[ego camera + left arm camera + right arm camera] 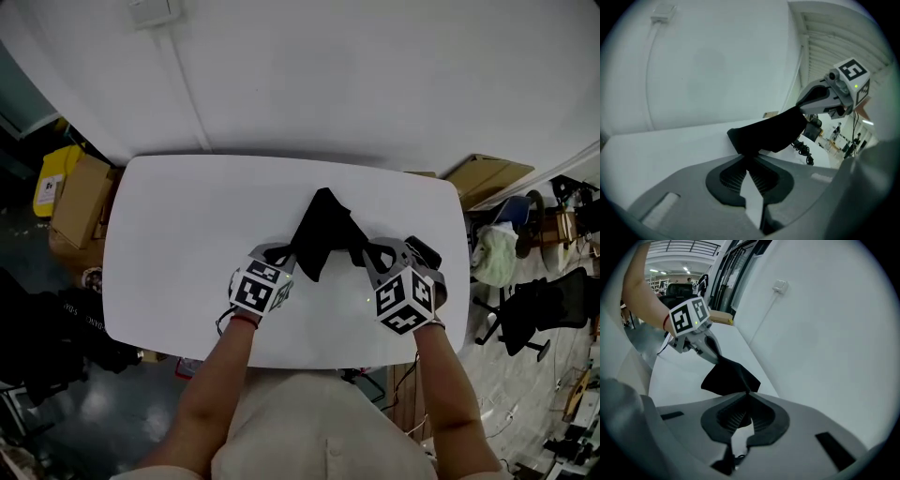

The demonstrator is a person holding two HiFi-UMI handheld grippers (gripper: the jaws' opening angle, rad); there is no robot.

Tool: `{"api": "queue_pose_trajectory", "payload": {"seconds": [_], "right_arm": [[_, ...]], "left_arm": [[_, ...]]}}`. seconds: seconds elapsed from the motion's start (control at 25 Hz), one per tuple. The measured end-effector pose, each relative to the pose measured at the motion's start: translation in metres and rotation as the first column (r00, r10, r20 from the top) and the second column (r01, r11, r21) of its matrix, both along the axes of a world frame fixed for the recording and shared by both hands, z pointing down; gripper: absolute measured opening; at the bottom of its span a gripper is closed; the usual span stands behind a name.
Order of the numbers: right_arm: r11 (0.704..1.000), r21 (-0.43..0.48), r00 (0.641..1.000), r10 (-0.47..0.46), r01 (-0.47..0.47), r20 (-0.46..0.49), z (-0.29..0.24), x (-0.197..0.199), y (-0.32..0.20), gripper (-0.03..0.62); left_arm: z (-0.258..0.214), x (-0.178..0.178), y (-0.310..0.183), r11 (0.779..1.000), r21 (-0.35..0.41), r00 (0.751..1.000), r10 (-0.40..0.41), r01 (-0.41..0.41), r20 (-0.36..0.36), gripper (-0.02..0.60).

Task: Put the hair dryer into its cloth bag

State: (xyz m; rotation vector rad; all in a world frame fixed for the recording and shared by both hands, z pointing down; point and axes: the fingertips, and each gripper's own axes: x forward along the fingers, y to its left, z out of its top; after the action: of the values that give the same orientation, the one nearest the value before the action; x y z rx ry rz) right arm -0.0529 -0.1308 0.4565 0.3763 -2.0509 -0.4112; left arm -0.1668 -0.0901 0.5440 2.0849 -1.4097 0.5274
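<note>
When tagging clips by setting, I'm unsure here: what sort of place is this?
Probably an office or lab workroom: a white table, cardboard boxes on the floor and a black office chair.

"What are they working with?"

"Two grey plastic tools, the left gripper [284,253] and the right gripper [372,253]. Each carries a white cube [258,291] with black square markers and a small green light [856,86]."

"And the jaws?"

"Dark ribbed pads [733,177]. The person wears a pale top [309,422] and a thin red band [245,320] on the left wrist."
</note>
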Motion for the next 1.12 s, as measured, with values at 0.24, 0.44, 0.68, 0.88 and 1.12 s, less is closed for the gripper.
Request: {"api": "queue_pose_trajectory", "payload": {"seconds": [0.24,0.44,0.68,0.88,1.12], "right_arm": [[0.999,0.039,0.999,-0.025,0.024,0.037,-0.023,-0.017,-0.018,0.028],[0.992,0.113,0.996,-0.054,0.046,0.072,-0.05,-0.033,-0.034,0.028],[0.97,0.236,0.985,-0.099,0.064,0.141,-0.088,-0.047,-0.038,0.028],[0.973,0.208,0.983,-0.127,0.098,0.134,-0.063,-0.038,-0.008,0.028],[0.987,0.041,0.987,-0.156,0.155,0.021,0.038,-0.013,0.053,0.028]], "left_arm": [[-0.062,-0.034,-0.018,0.986,-0.006,0.963,0.165,-0.168,0.211,0.025],[-0.107,-0.051,-0.021,0.945,-0.098,0.867,0.325,-0.312,0.377,0.025],[-0.149,-0.067,-0.019,0.882,-0.21,0.652,0.457,-0.422,0.605,0.025],[-0.115,-0.054,0.017,0.832,-0.295,0.593,0.545,-0.469,0.593,0.025],[-0.019,-0.026,0.081,0.75,-0.407,0.596,0.661,-0.521,0.456,0.025]]}}
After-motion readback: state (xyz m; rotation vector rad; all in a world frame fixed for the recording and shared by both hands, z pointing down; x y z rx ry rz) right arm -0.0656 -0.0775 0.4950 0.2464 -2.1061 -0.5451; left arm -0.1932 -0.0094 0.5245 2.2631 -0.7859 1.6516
